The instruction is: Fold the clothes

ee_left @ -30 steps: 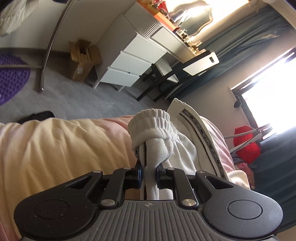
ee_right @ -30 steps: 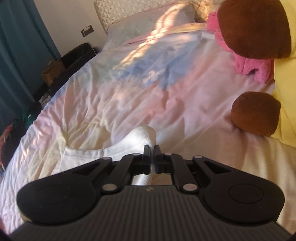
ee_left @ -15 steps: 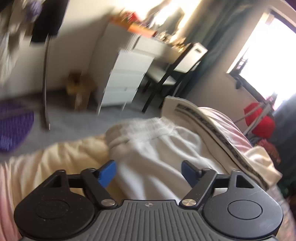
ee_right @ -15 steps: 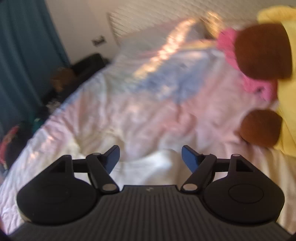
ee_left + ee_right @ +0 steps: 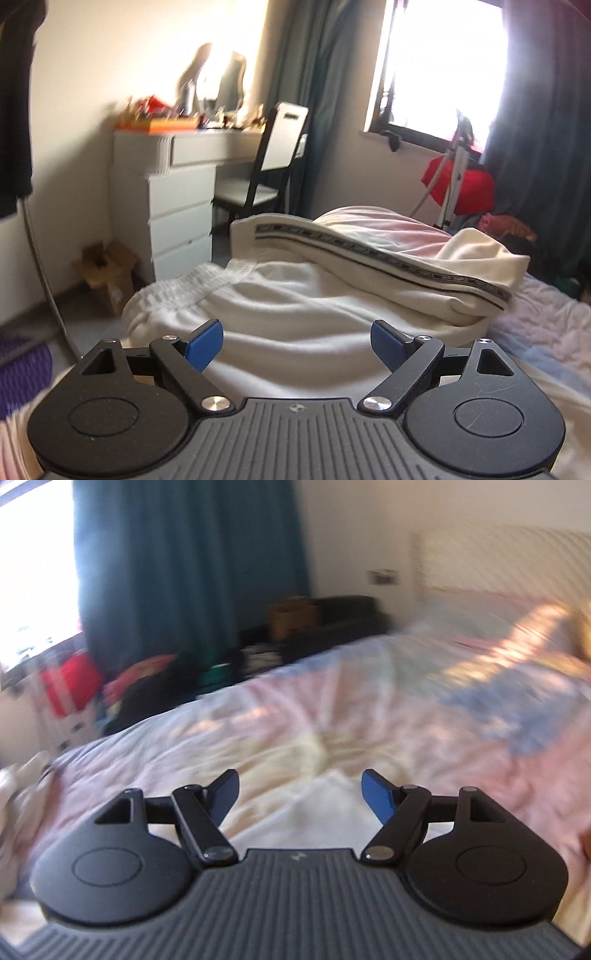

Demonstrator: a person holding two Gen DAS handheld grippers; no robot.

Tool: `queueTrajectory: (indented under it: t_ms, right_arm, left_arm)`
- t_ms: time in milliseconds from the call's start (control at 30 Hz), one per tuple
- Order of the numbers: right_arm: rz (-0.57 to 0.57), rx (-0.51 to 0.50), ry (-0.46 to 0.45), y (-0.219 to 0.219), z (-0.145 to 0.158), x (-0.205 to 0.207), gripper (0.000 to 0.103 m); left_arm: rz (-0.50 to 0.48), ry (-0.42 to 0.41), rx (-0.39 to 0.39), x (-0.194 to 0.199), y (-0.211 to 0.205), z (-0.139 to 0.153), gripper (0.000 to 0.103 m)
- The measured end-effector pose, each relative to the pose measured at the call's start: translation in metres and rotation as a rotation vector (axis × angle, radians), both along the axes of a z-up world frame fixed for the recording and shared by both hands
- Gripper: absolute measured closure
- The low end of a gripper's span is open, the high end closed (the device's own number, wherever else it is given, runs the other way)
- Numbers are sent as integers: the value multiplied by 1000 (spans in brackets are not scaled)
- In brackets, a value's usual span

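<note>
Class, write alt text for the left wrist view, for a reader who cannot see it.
An open left gripper hovers above white trousers lying rumpled on a bed, its blue-tipped fingers spread and holding nothing. A cream garment with a dark patterned stripe lies just beyond; a white dresser, chair and bright window stand behind.

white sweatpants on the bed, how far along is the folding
Done: the white sweatpants lie in a bundle on the bed, elastic waistband toward the dresser. In hand: nothing; left gripper and right gripper are both open and empty. Left: the cream striped garment draped behind still looks loosely piled, so probably that next.
</note>
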State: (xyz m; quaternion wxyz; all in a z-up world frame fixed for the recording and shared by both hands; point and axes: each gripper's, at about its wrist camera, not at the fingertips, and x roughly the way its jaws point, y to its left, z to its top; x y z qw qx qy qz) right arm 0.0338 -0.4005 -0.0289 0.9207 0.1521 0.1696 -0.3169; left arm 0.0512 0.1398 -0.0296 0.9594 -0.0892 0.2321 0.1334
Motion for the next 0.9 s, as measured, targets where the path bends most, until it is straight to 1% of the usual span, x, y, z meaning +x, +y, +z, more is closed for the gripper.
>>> queueTrajectory:
  t_ms: [100,200,267,333,367,400,500,633,800,900]
  right_arm:
    - [112,13,-36,24,7,2,28]
    - [207,57,-71,46,8,3,28]
    - [255,71,-70,58,5,8,28]
    - [300,79,-63,70,2,14,28]
    - [315,78,-54,74,0,17,28]
    - [326,75,-41,77,-2,21,28]
    - [331,92,-25,79,-8,31,28]
    - [296,124,-35,72,-17,36,28]
    - [226,166,-40,59,-35,48,28]
    - [179,180,-25,49,-47,61,28]
  left_arm:
    - [-65,-1,48,13,-24,-4,14]
    - [-143,6,99,29,-51,-10,14]
    - [-195,11,133,39,-70,-14,14]
    - [-242,-12,208,49,-95,-14,14]
    - [-260,-20,225,56,-107,-13,13]
    - [-278,-26,226,65,-118,-13,12]
    - [-334,-38,227,95,-155,-15,11]
    - [-413,-6,271,147,-224,-31,11]
    - [-518,10,385,213,-321,-65,11]
    - [-503,47,482,263,-372,-89,11]
